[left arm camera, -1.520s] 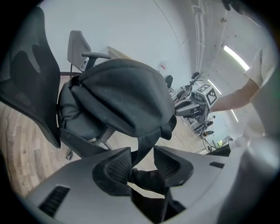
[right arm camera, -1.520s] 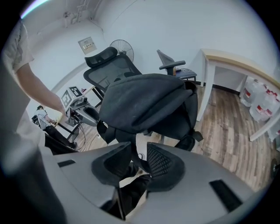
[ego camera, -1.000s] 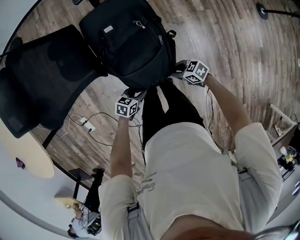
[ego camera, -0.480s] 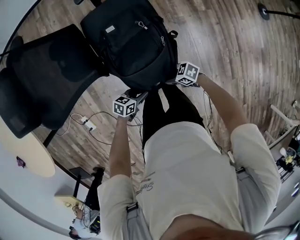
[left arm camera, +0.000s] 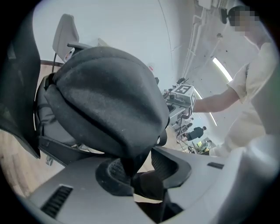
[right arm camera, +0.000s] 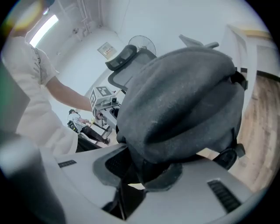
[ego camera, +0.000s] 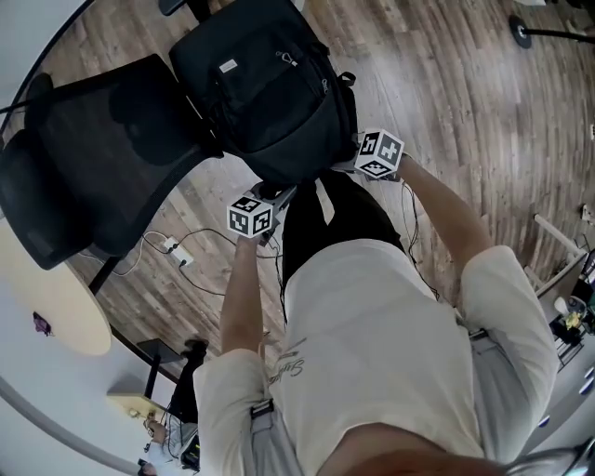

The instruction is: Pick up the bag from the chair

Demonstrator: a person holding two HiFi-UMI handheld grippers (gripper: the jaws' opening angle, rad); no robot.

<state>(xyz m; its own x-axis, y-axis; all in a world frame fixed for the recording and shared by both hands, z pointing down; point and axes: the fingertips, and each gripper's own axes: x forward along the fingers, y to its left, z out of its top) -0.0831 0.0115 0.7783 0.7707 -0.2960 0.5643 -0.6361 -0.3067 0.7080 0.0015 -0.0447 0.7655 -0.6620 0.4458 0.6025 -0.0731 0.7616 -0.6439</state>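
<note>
A black backpack hangs beside the black mesh office chair, with its bottom end toward me. My left gripper pinches a fold of the bag's fabric at the lower left corner. Its jaws have just been closing, with the fabric between them. My right gripper grips the bag's lower right edge. Its jaws have also just been closing on the fabric. In both gripper views the bag fills the middle, and each view shows the other gripper's marker cube behind it.
A white power strip with cables lies on the wooden floor under the chair. A round cream table stands at the left. A stand base sits at the top right. A person stands far off in the room.
The right gripper has moved left, in against the bag's bottom edge. The bag has shifted slightly to the right, away from the chair back. The left gripper has stayed at its corner.
</note>
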